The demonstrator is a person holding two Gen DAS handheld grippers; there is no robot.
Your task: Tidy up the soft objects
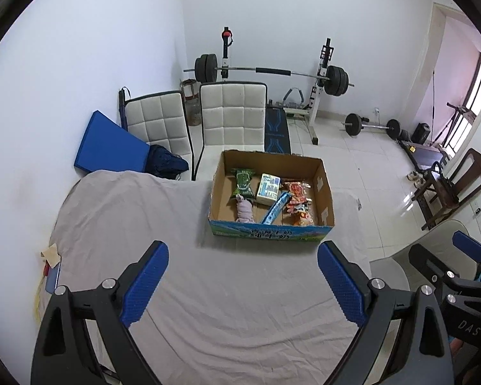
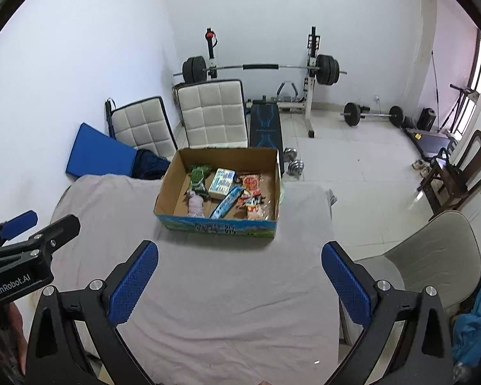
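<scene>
Ahead of the left gripper (image 1: 243, 284), jaws spread wide, the cloth-covered bench (image 1: 163, 224) lies bare up to the cardboard box (image 1: 271, 231), which stands ahead and slightly to its right. The right gripper (image 2: 240, 284), also spread, has the same bare stretch before it. The box is open-topped; its walls ring the packets (image 1: 274, 194) inside. Beyond it stand two white chairs (image 1: 232, 112). A beige chair (image 2: 433, 256) stands close on the right gripper's right.

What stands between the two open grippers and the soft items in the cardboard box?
Nothing visible: only bare grey cloth separates the left gripper and right gripper from the cardboard box, whose near wall must be cleared to reach the items.
</scene>
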